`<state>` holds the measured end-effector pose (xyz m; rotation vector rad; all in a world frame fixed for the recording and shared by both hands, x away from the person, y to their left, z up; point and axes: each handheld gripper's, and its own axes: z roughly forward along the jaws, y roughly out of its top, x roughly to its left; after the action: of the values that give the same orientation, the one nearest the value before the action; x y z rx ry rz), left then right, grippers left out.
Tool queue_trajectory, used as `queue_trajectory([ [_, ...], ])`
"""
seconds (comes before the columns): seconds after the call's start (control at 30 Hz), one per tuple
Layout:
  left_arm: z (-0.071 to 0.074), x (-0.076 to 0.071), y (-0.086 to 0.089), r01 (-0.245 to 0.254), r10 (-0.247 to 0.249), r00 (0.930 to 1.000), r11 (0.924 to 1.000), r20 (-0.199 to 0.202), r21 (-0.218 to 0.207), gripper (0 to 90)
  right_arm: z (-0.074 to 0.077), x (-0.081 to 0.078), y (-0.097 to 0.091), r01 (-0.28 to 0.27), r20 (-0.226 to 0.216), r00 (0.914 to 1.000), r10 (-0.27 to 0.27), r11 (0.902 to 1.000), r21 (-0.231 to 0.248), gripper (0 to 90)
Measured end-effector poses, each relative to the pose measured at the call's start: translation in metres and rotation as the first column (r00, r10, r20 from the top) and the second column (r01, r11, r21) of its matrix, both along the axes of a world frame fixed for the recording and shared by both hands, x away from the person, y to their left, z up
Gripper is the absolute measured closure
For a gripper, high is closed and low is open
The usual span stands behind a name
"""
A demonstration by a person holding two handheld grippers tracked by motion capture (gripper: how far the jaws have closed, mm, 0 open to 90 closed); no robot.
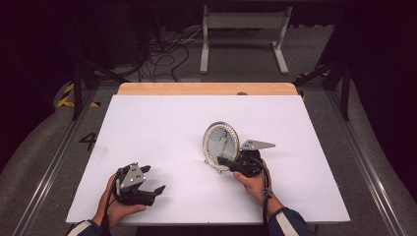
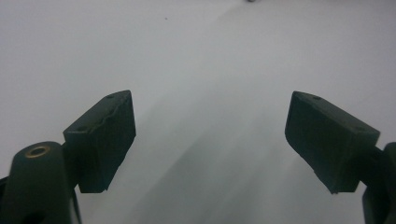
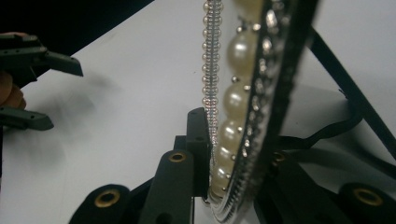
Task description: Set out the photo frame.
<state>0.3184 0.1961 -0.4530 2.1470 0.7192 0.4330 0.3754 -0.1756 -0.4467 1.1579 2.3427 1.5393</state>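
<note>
Item: frame (image 1: pixel 221 146), oval, pearl-rimmed, standing upright mid-table (image 1: pixel 147 123). Right gripper (image 1: pixel 227 161) is clamping its lower rim. Left gripper (image 1: pixel 152 180) is idling wide open, empty, well apart. Step: securing grasp. Next, likely: lifting steadily, avoiding tilt.

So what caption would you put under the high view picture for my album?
Right gripper pinches the edge of a pearly oval photo frame standing on the white table; left gripper waits open.
</note>
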Motion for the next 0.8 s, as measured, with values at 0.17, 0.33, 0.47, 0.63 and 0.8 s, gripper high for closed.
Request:
queue_trajectory([
  [0.17, 0.009, 0.023, -0.018, 0.044, -0.044, 0.9990, 0.9986, -0.005, -0.028, 15.3, 0.004, -0.005, -0.004, 0.033, 0.037, 0.9988, -0.032, 0.9992, -0.023, 69.4],
  [0.33, 0.016, 0.050, -0.049, 0.090, -0.089, 0.9958, 0.9949, 0.018, -0.045, 15.3, 0.012, -0.017, -0.013, 0.052, 0.096, 0.9943, -0.047, 0.9977, -0.044, 67.4],
  [0.47, 0.018, 0.065, -0.072, 0.131, -0.130, 0.9913, 0.9901, 0.019, -0.050, 15.6, 0.019, -0.029, -0.020, 0.070, 0.151, 0.9869, -0.058, 0.9945, -0.078, 66.9],
  [0.63, 0.018, 0.084, -0.096, 0.174, -0.175, 0.9846, 0.9803, 0.001, -0.093, 21.0, 0.026, -0.040, -0.025, 0.090, 0.193, 0.9788, -0.069, 0.9909, -0.100, 73.6],
  [0.8, 0.019, 0.099, -0.111, 0.201, -0.206, 0.9785, 0.9664, -0.013, -0.160, 26.3, 0.025, -0.046, -0.030, 0.114, 0.188, 0.9777, -0.093, 0.9882, -0.103, 69.0],
])
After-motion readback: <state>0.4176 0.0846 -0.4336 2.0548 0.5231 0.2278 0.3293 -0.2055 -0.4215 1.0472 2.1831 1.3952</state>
